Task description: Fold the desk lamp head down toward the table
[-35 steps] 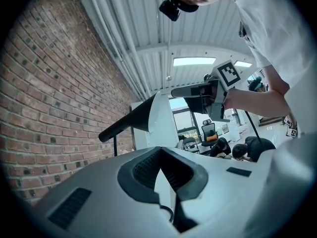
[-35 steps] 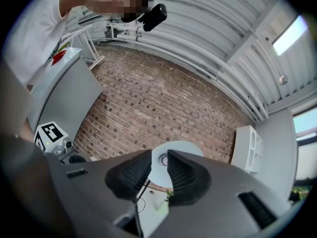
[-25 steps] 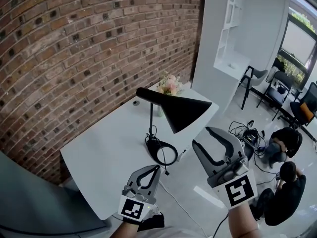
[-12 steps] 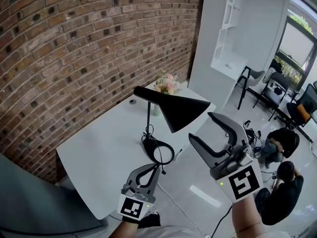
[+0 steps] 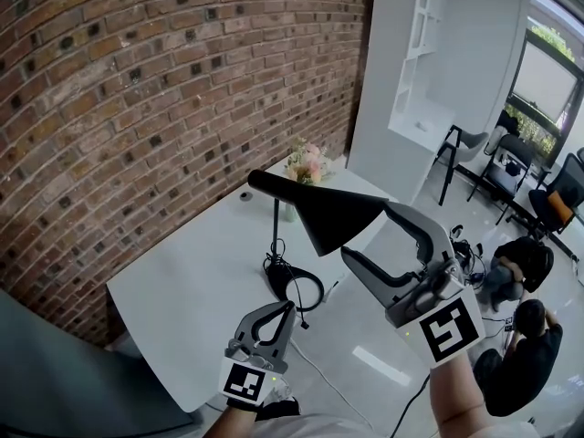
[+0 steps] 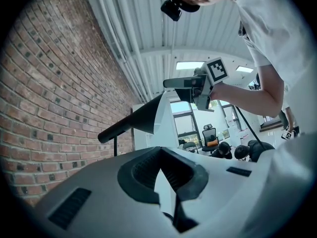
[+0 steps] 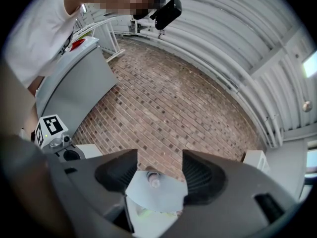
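Brick wall (image 5: pixel 182 80) behind a white tabletop (image 5: pixel 196 276), my right gripper (image 5: pixel 367 232), jaws just opened wide, black lamp head (image 5: pixel 330 210) with its rim ungripped between them, raised over its round base (image 5: pixel 294 286), my left gripper (image 5: pixel 289 309) near that base, jaws together, empty

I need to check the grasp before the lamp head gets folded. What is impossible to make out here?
- Right gripper, jaws having just opened wider, lamp head showing between them: whether they touch its rim, undecidable in either view.
- Lamp's tilt joint: head view, too small.
- Lamp base: left gripper view, hidden by left gripper body.
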A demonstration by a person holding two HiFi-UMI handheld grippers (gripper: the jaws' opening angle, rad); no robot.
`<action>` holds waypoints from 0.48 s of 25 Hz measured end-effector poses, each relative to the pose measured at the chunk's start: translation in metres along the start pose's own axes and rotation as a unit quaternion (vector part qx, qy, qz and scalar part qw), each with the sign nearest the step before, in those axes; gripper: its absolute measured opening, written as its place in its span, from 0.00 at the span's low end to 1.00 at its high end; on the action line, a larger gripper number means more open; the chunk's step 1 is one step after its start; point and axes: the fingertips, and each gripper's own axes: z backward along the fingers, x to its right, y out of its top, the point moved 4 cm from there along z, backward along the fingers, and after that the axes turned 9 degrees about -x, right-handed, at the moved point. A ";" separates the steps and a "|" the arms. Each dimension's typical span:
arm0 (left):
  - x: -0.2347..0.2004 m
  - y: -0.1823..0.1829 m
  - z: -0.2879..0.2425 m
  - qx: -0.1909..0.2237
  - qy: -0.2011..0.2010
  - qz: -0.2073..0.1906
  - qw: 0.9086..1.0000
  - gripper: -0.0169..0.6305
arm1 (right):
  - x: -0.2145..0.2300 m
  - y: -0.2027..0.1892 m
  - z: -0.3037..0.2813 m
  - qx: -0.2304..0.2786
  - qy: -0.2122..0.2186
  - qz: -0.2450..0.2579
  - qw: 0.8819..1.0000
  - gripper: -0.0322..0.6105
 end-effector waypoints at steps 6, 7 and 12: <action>-0.002 0.000 -0.001 -0.001 0.002 0.006 1.000 0.04 | -0.005 -0.006 -0.005 -0.007 0.012 0.002 1.000 0.48; -0.002 -0.001 -0.002 -0.001 0.001 0.003 1.000 0.04 | -0.006 -0.007 -0.006 -0.009 0.014 0.002 1.000 0.48; 0.000 -0.001 -0.008 -0.005 -0.008 -0.001 1.000 0.04 | -0.007 -0.012 -0.007 -0.012 0.022 -0.005 1.000 0.48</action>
